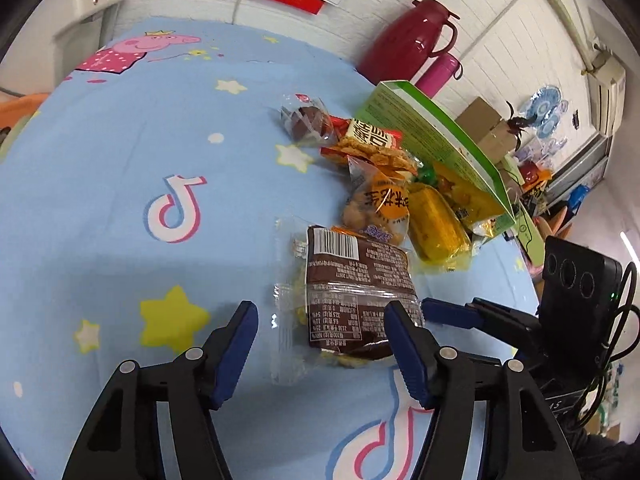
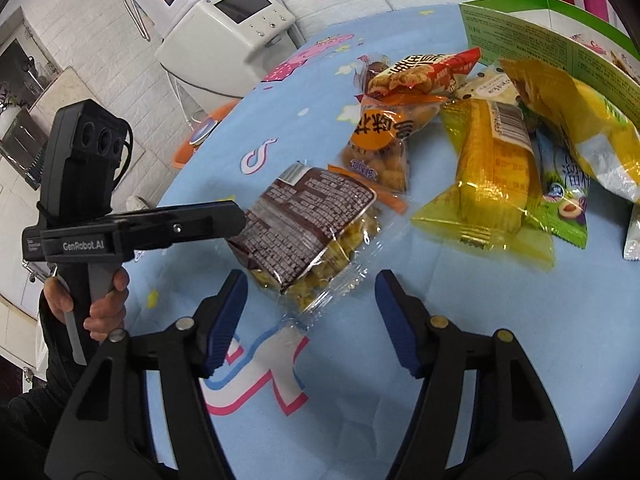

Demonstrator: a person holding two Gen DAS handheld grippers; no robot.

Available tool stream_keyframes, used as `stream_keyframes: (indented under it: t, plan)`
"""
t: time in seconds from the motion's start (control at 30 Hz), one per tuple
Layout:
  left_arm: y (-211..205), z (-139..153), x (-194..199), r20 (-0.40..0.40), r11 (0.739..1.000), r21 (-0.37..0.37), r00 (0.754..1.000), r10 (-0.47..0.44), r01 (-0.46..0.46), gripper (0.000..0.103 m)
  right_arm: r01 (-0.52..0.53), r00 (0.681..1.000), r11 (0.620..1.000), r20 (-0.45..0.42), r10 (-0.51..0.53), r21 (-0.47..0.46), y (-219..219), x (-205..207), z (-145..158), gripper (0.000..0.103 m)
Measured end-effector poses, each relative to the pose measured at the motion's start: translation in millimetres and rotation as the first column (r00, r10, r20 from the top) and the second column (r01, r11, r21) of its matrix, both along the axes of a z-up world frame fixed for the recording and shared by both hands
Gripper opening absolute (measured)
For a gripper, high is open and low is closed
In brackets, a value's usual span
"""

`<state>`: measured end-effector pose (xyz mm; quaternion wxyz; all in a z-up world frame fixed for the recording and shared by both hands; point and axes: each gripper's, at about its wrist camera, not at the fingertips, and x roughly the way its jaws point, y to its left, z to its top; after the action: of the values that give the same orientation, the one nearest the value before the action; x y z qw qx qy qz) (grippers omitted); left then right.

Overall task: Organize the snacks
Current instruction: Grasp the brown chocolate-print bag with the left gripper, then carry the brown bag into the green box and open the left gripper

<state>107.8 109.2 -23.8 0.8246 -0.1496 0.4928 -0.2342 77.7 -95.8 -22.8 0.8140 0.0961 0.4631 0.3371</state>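
Left wrist view: blue cartoon-print tablecloth under scattered snack packets, white-brick wall behind, both grippers' fingers spread.

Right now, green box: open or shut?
Open. The green box has its top rim exposed, with snack packets showing inside; the yellow packet lies outside on the tablecloth.
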Motion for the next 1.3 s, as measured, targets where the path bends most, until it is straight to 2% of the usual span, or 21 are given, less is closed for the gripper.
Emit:
stream_keyframes:
  t: [0.13, 0.2, 0.3, 0.33, 0.37, 0.4, 0.53, 0.6, 0.8, 0.93, 1.3]
  plan:
    - [0.3, -5.2, 9.0, -0.029, 1.000, -0.020, 1.000, 0.006, -0.007, 0.067, 0.020, 1.000, 1.000, -0.010, -0.020, 0.018, -3.8, 2.3, -1.9, 0.064]
    - [-3.0, -8.0, 9.5, -0.021, 1.000, -0.011, 1.000, 0.003, -0.003, 0.067, 0.025, 1.000, 1.000, -0.006, -0.025, 0.013, -1.3, 3.6, -3.3, 0.055]
    - [-9.4, -7.4, 6.4, -0.006, 1.000, 0.025, 1.000, 0.005, -0.005, 0.066, 0.020, 1.000, 1.000, 0.002, -0.021, 0.024, 8.2, 9.6, -5.4, 0.049]
    - [-13.1, -6.9, 3.8, 0.004, 0.999, 0.046, 1.000, 0.007, -0.007, 0.063, 0.023, 1.000, 1.000, 0.001, -0.023, 0.019, 10.2, 11.1, -5.7, 0.046]
    - [-17.0, -7.2, 1.2, -0.003, 0.999, 0.046, 1.000, -0.002, 0.002, 0.054, 0.016, 1.000, 0.999, -0.012, -0.016, 0.029, 12.2, 12.3, -6.6, 0.036]
    - [-17.8, -6.9, -1.1, -0.010, 0.999, 0.036, 1.000, 0.000, 0.001, 0.052, 0.014, 1.000, 0.999, -0.022, -0.013, 0.042, 11.9, 11.8, -7.3, 0.034]
    - [-21.0, 6.1, -10.9, 0.013, 1.000, 0.028, 1.000, 0.011, -0.011, 0.046, 0.023, 0.999, 0.999, 0.031, -0.024, 0.030, 7.6, 2.1, 3.2, 0.027]
    - [-24.4, 20.4, -14.7, 0.045, 1.000, 0.017, 0.999, 0.012, -0.012, 0.044, 0.032, 0.997, 0.999, 0.070, -0.034, 0.037, 1.9, -2.6, 14.4, 0.018]
    - [-45.8, 66.5, -17.5, 0.156, 1.000, 0.015, 0.988, -0.014, 0.011, 0.044, 0.066, 0.981, 0.994, 0.177, -0.082, 0.091, -21.5, -10.0, 49.9, 0.018]
    - [-68.2, 88.2, -7.9, 0.199, 0.999, -0.001, 0.979, -0.044, 0.045, 0.044, 0.112, 0.964, 0.986, 0.226, -0.137, 0.123, -43.1, -9.7, 68.1, 0.018]
    - [-154.9, 123.9, 35.1, 0.271, 0.981, -0.032, 0.947, -0.174, 0.190, 0.044, 0.276, 0.895, 0.948, 0.318, -0.313, 0.157, -123.8, 3.9, 102.7, 0.018]
